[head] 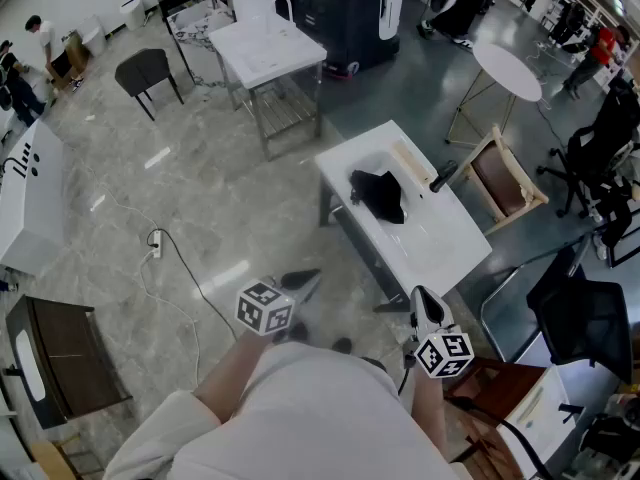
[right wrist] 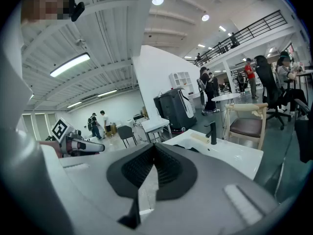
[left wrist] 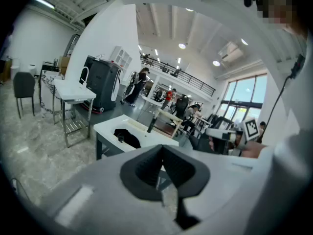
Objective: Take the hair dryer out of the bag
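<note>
Hovering short of the white counter (head: 440, 233), both tools hang over the floor, well apart from it. Now the left tool (head: 306, 282): jaws pressed fully together, nothing between them. Same for the right tool (head: 424, 298), closed and empty. On the counter's middle lies the black bag (head: 380, 196), untouched; the hair dryer itself can't be made out.

Grey marble floor (head: 100, 168), white tables (head: 268, 50), black chair (head: 143, 71)
</note>
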The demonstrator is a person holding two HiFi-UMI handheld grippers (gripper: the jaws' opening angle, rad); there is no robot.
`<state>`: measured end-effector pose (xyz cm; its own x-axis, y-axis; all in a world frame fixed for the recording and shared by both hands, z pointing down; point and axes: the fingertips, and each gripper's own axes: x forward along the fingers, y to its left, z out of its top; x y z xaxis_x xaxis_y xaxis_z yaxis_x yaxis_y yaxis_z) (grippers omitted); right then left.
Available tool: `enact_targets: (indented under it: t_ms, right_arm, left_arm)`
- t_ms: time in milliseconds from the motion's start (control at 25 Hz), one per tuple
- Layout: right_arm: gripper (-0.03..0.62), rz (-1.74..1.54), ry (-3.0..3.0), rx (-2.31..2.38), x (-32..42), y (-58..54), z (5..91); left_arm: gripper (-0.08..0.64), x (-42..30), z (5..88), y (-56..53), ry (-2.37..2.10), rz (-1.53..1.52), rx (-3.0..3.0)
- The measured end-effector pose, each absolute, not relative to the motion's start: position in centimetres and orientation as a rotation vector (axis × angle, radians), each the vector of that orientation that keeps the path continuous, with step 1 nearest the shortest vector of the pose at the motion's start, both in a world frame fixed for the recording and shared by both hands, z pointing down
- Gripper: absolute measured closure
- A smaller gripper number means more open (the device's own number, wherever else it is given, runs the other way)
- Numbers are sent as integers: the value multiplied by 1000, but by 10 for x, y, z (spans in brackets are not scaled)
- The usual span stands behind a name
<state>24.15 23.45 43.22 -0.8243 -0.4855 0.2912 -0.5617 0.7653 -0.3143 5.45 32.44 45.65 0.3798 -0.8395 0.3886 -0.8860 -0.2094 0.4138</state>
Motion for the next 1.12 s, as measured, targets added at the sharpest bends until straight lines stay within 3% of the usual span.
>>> enact_targets:
  t_ms: [1120]
  right_arm:
    - [588, 624, -2732, 926, 204, 262, 438]
  left_arm:
    - [561, 18, 463, 339, -1395, 117, 2115]
